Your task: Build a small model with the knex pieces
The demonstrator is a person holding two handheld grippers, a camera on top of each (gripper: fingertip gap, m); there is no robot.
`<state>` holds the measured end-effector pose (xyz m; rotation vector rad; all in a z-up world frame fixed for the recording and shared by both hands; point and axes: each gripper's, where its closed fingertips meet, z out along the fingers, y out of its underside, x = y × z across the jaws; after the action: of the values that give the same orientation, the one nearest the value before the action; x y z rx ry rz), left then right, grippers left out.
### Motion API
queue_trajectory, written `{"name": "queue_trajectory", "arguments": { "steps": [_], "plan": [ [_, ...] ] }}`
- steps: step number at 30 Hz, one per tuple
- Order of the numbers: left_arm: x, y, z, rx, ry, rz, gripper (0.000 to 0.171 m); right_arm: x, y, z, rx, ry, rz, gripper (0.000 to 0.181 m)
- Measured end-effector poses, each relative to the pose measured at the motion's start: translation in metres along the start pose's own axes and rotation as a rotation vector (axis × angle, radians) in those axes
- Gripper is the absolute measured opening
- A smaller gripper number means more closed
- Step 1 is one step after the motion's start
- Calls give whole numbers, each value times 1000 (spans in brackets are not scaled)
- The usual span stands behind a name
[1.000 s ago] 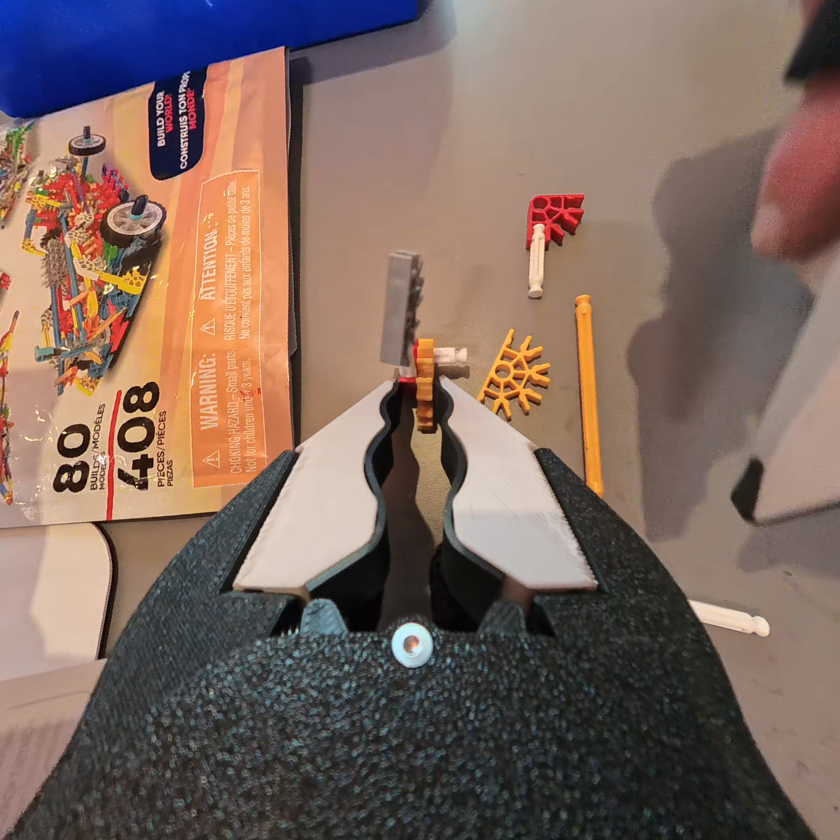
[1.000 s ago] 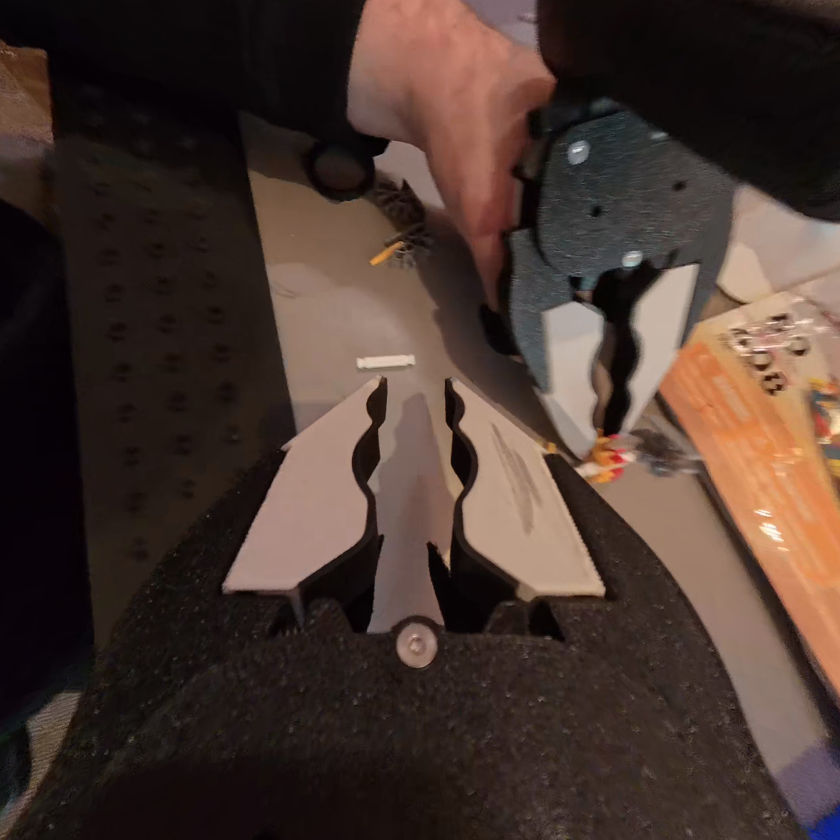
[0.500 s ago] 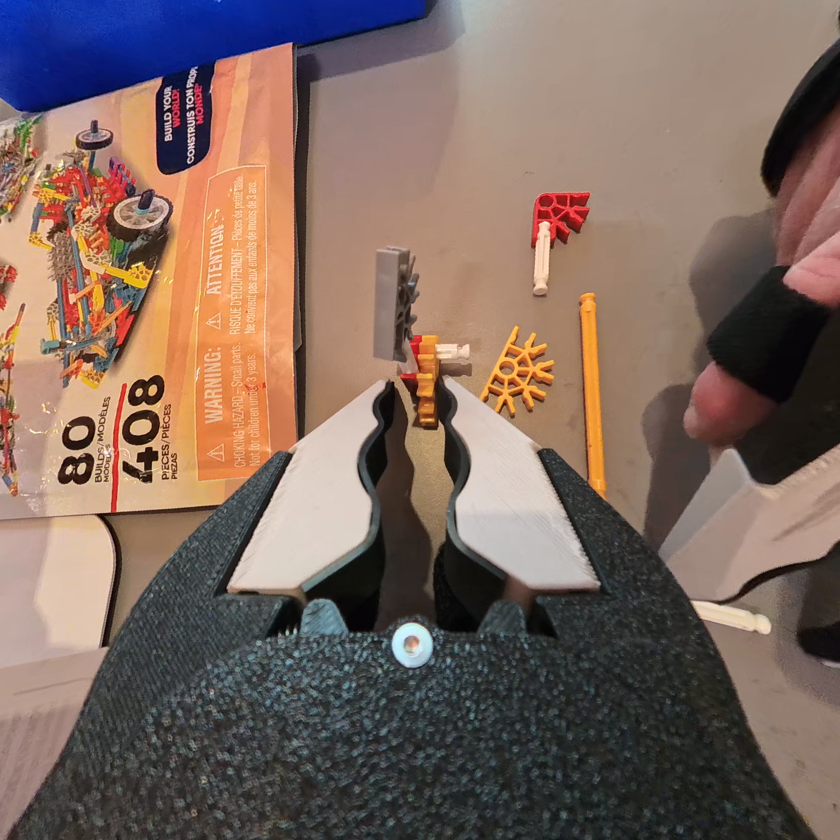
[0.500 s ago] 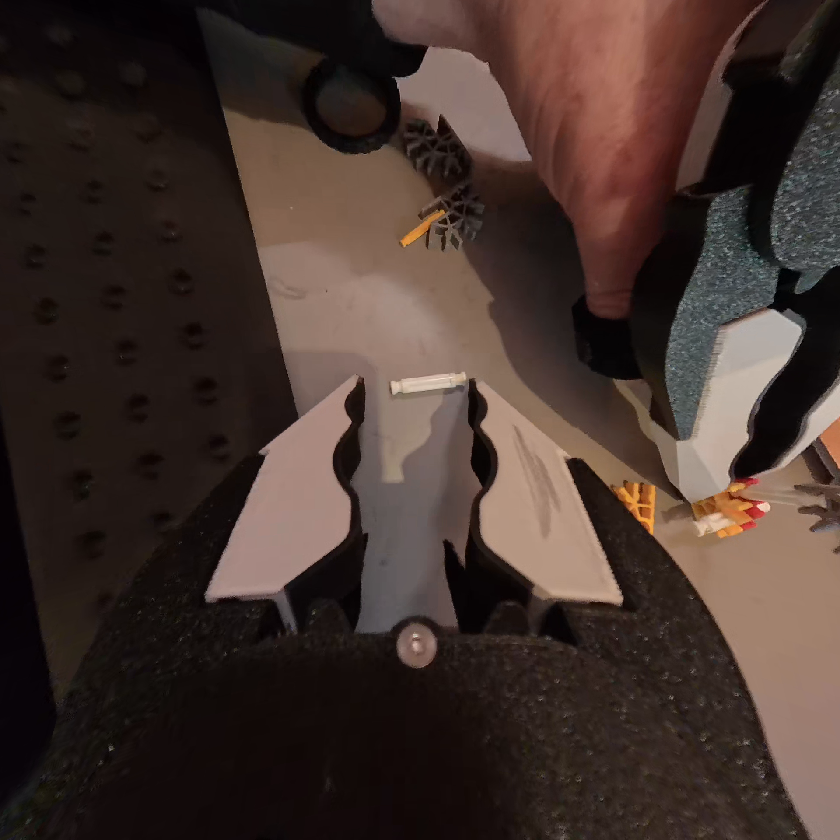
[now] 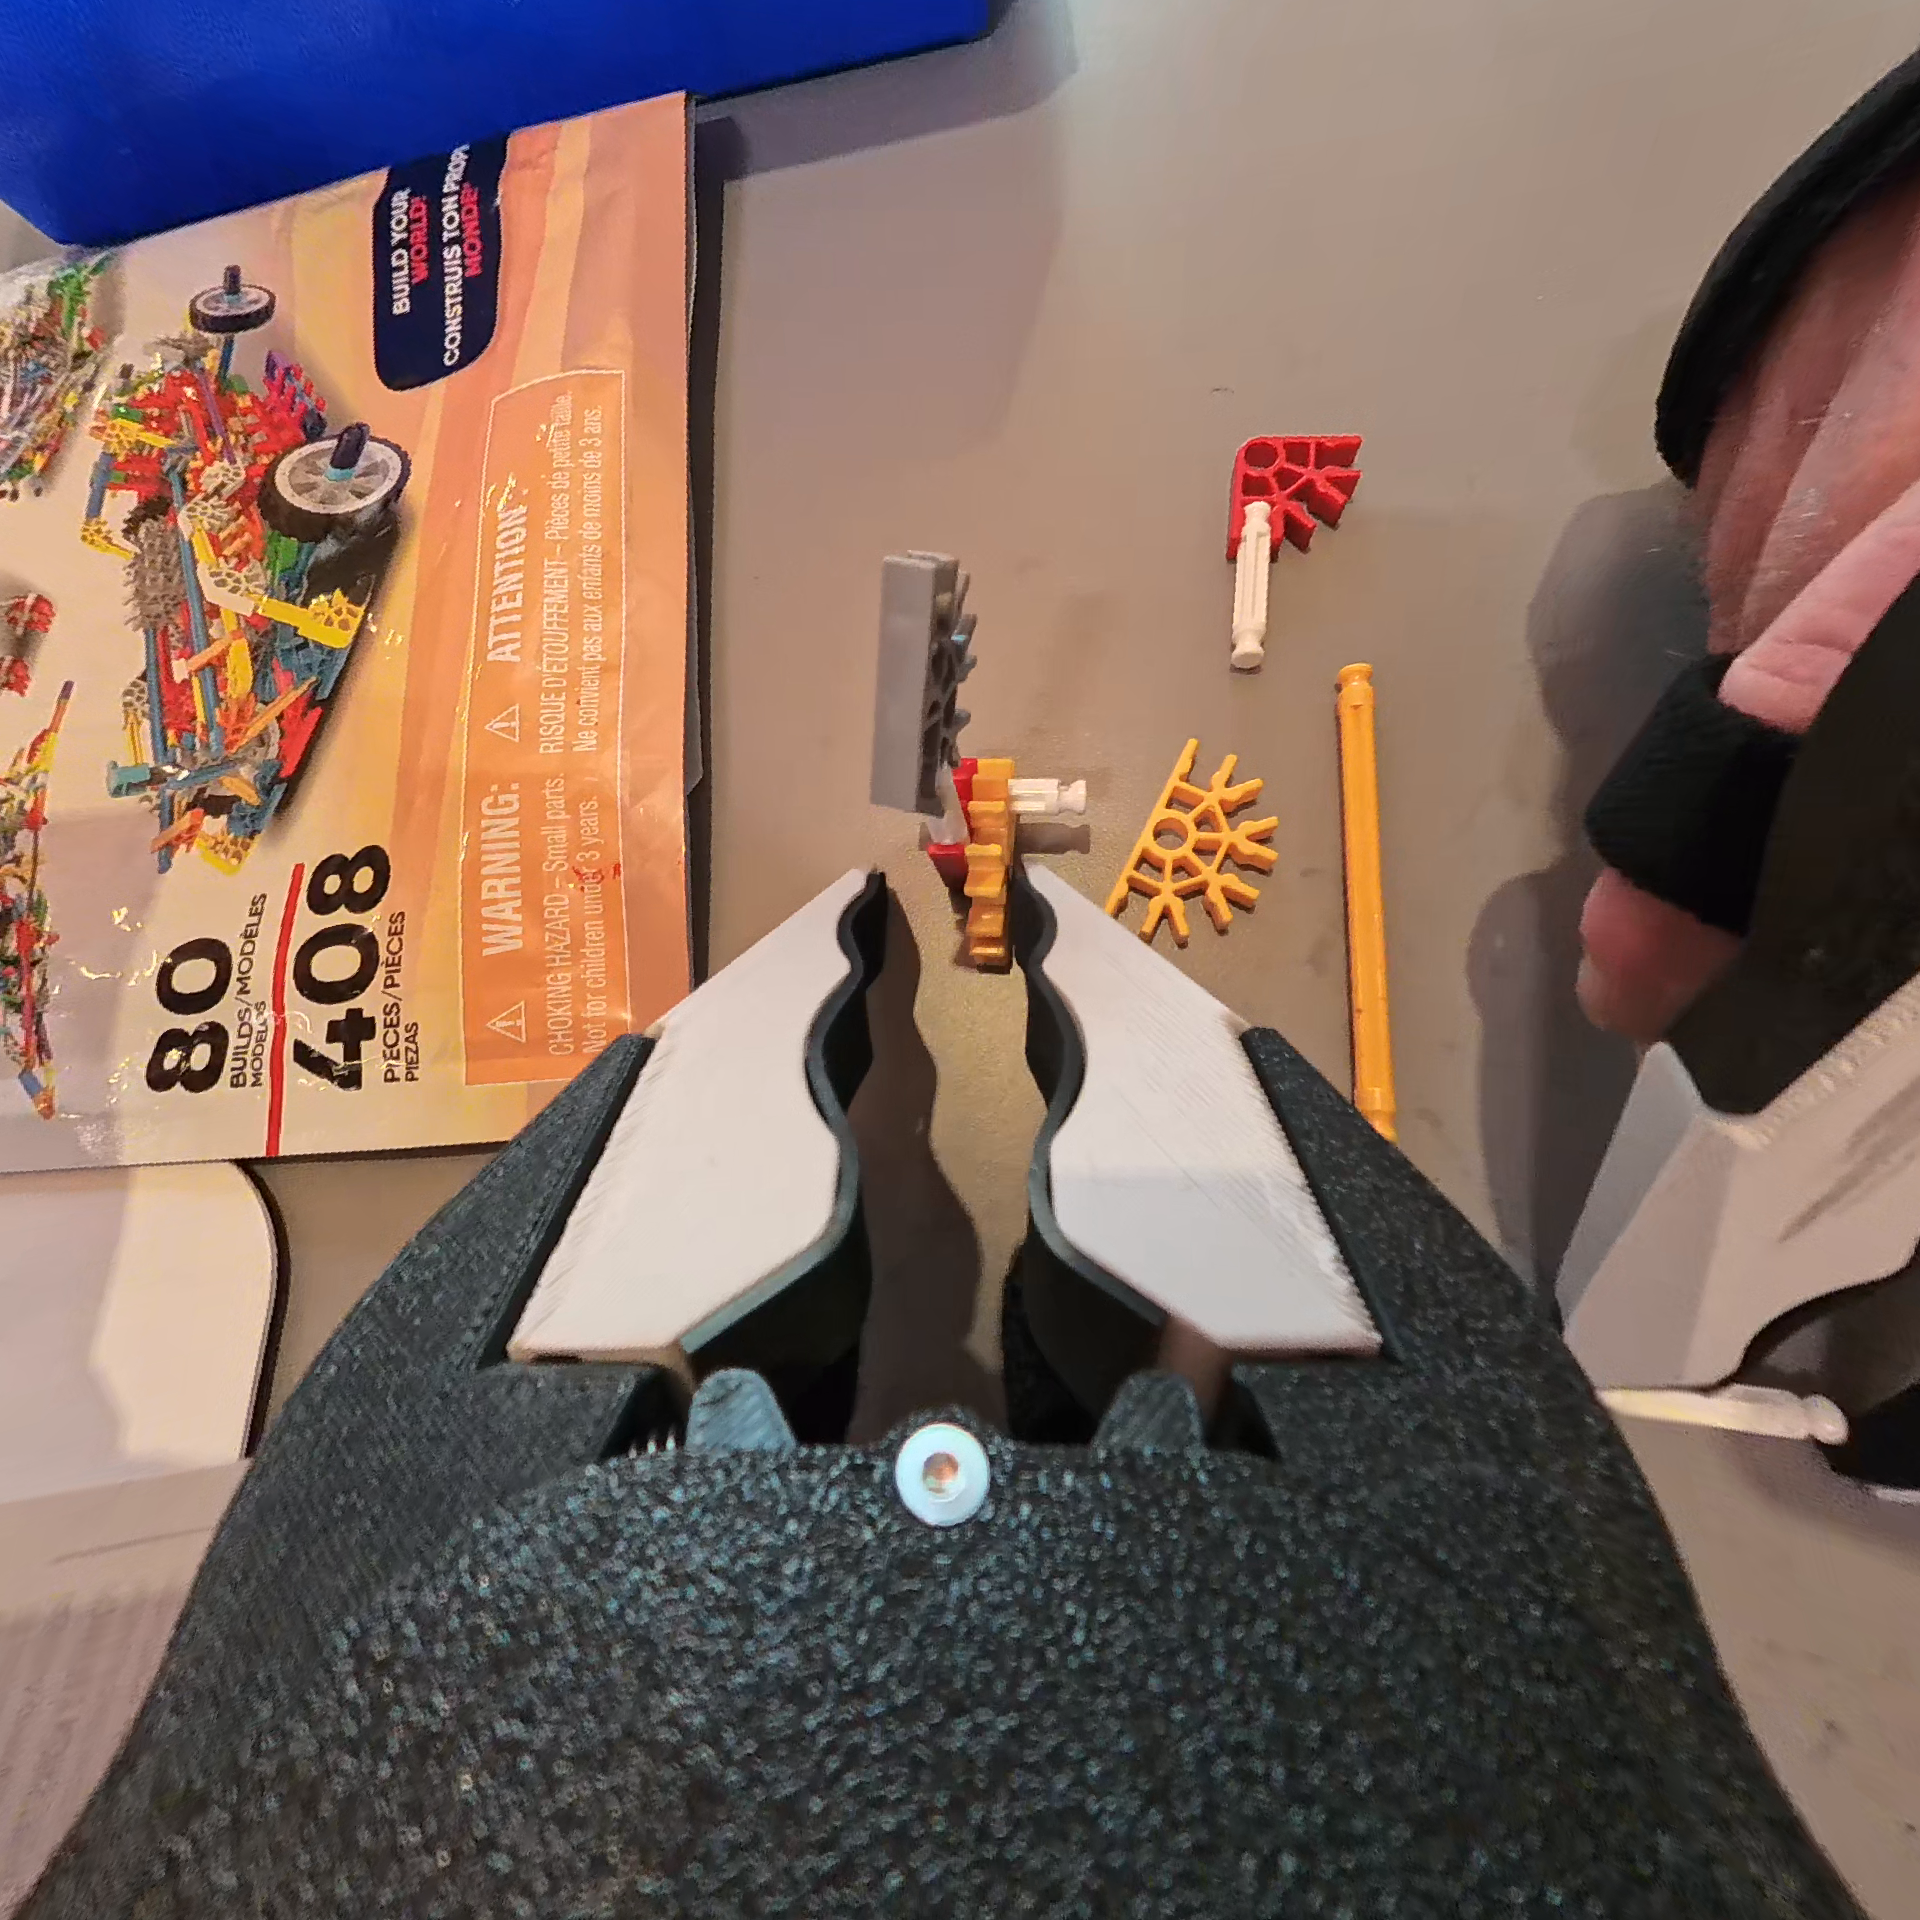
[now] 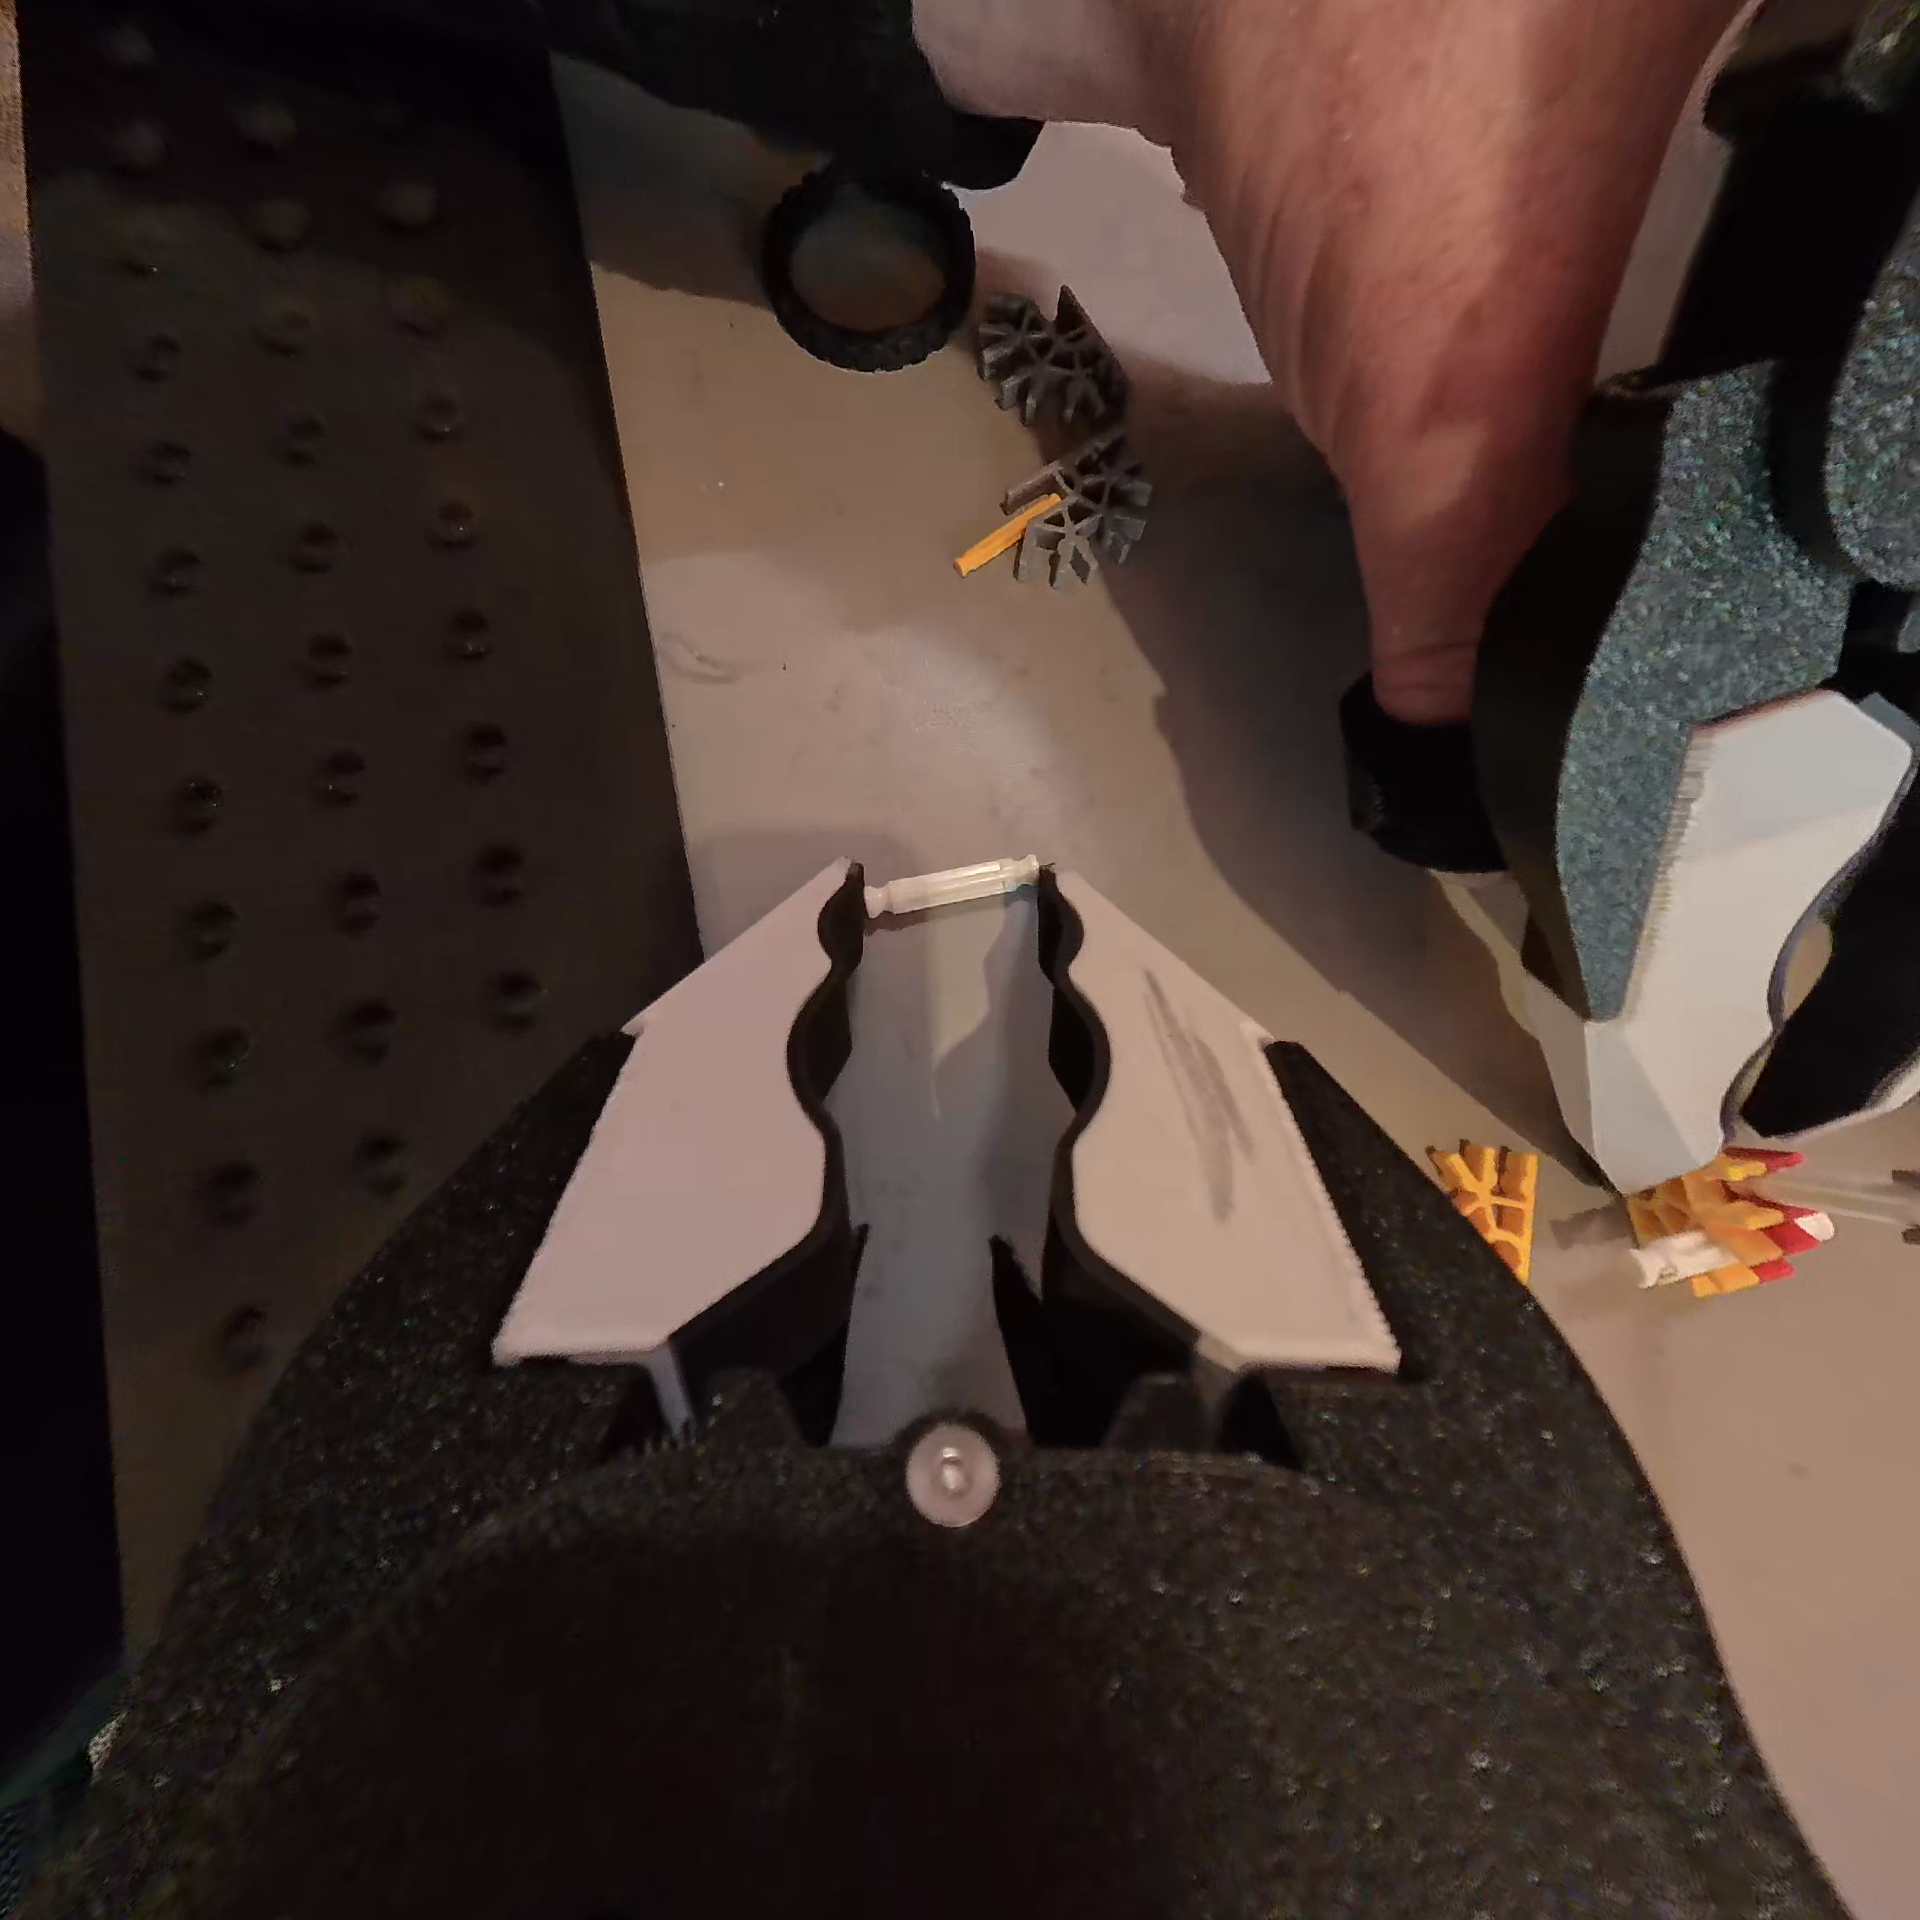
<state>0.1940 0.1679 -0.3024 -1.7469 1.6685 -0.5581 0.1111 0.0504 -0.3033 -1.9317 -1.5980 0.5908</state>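
Bracketing ribbed white rod, perhaps touching.

The grey surface carries an orange toy-set box, a yellow rod, a yellow connector, a white rod, and what looks like a black tyre.

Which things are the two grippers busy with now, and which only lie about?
At the grippers: left gripper, open, beside yellow-red-grey assembly; right gripper, open, around white rod.
Lying about: yellow connector, orange rod, red connector, black tyre, grey connectors, printed bag.
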Motion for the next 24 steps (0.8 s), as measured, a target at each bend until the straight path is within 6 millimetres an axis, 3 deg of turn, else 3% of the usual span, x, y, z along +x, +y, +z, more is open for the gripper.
{"name": "queue_trajectory", "arguments": {
  "steps": [6, 17, 24],
  "plan": [
    [1, -2, -2, 21, 5, 3, 30, 10, -5, -20, 79, 29, 36, 33],
    [-3, -26, -10, 148, -19, -19, 32, 76, -1, -91, 215, 251, 134, 32],
    [-1, -42, -11, 233, -27, -7, 23, 104, 3, -109, 228, 340, 145, 32]
  ]
}}
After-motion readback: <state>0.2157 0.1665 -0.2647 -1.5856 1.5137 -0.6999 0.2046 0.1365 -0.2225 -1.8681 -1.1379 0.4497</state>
